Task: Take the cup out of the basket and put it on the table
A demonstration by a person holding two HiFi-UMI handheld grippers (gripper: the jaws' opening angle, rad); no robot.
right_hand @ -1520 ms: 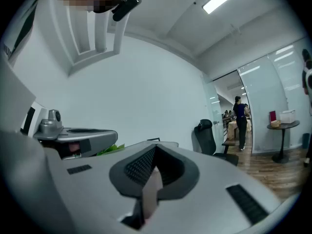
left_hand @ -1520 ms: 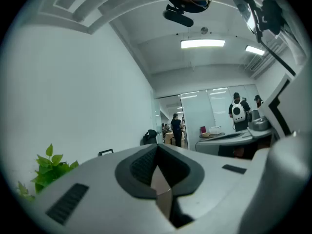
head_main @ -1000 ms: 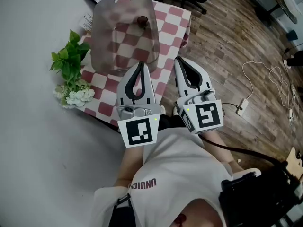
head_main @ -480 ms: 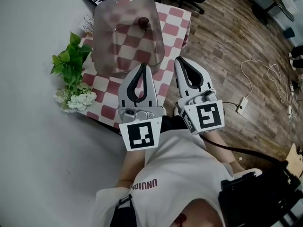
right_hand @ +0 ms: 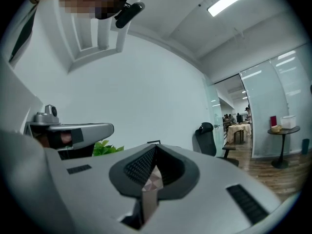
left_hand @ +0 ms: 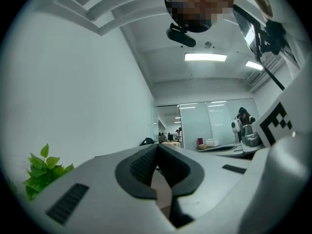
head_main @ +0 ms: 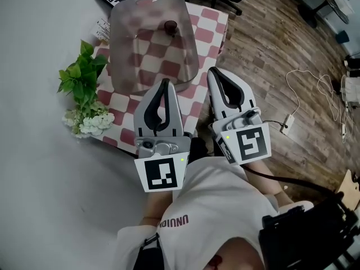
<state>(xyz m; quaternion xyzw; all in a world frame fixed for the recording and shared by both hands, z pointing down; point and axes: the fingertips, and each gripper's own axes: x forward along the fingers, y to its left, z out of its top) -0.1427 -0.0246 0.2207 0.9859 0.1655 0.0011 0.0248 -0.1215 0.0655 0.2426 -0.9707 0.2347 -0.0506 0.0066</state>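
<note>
Hands: left grey gripper (head_main: 164, 83) and right grey gripper (head_main: 214, 72) closed, holding nothing, at near edge of red-checked table (head_main: 209, 24) | Risk: closed jaws could tip small dark cup (head_main: 169, 25) inside see-through plastic basket (head_main: 126, 49).

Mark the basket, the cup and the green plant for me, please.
basket (head_main: 119, 61), head view, on its translucent left wall.
cup (head_main: 170, 25), head view, on the dark shape inside the basket.
green plant (head_main: 80, 77), head view, on its leaves.
</note>
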